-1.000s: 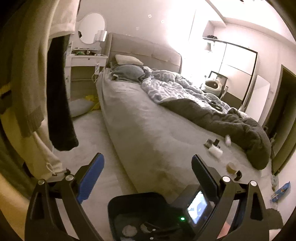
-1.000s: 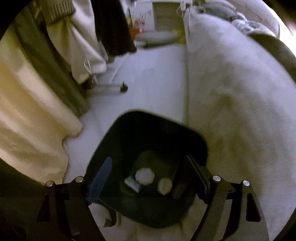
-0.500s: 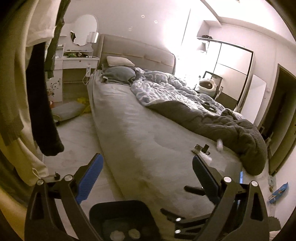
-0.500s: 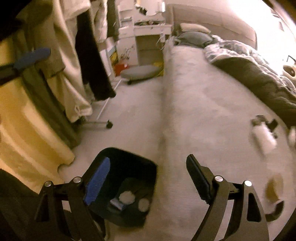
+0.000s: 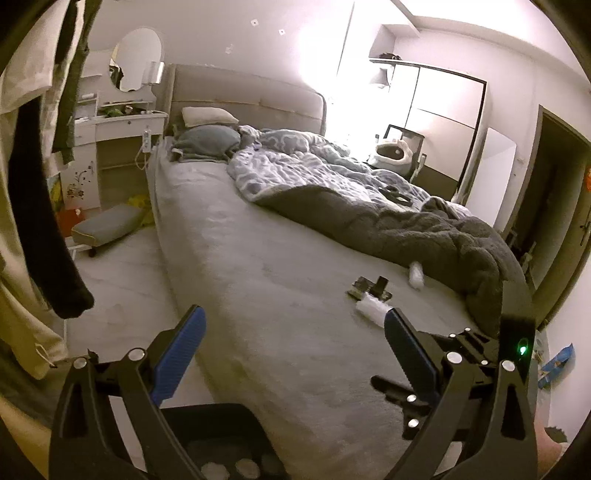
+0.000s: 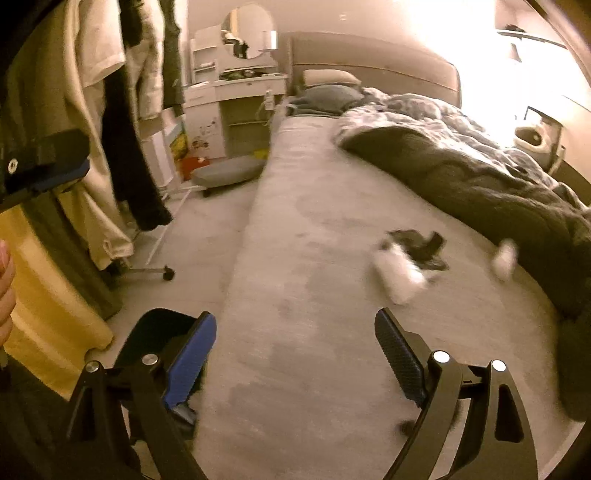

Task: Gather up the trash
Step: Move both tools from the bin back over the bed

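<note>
Both cameras sit low at the foot corner of the bed (image 5: 280, 266), each just behind its own two fingers. They look up along the bed toward the headboard (image 5: 243, 96) and tilt down a little. The left one takes in more of the far wall. The right one looks more over the floor (image 6: 199, 236). Both see the bed, the round mirror (image 6: 248, 30) and the black bin (image 6: 155, 339).

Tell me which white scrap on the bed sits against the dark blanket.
The smaller white scrap, touching the dark blanket edge. The larger white one lies apart, beside the dark wrappers.
</note>
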`<action>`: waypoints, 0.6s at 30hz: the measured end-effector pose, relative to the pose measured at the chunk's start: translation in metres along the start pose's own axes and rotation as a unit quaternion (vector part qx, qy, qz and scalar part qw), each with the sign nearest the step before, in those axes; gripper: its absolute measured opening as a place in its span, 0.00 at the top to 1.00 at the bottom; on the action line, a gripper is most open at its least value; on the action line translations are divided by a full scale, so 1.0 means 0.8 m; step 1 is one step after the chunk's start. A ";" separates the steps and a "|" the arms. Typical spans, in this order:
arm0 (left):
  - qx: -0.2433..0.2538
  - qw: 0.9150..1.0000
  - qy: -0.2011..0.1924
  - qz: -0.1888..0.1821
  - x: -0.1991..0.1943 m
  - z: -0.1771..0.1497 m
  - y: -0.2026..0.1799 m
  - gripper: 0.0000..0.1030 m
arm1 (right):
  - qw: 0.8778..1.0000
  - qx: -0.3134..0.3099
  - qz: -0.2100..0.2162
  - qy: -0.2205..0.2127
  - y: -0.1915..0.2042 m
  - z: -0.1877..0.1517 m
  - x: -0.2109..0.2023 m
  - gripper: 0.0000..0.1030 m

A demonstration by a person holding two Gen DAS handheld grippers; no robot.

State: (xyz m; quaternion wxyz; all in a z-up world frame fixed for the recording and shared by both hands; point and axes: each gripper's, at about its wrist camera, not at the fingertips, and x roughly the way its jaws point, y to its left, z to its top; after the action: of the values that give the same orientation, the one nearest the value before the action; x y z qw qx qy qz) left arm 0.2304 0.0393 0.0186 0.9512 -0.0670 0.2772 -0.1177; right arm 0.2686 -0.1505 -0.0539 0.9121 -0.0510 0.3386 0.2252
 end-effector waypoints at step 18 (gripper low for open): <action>0.031 0.999 0.030 -0.026 0.055 -0.008 -0.072 0.04 | 0.998 0.047 -0.038 0.013 -0.096 -0.047 -0.017 0.14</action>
State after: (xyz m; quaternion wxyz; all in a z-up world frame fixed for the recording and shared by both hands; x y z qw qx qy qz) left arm 0.2520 -0.0285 0.0017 0.9406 -0.0413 0.3003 -0.1529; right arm 0.2711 -0.2334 -0.0787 0.9170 -0.0233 0.3583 0.1737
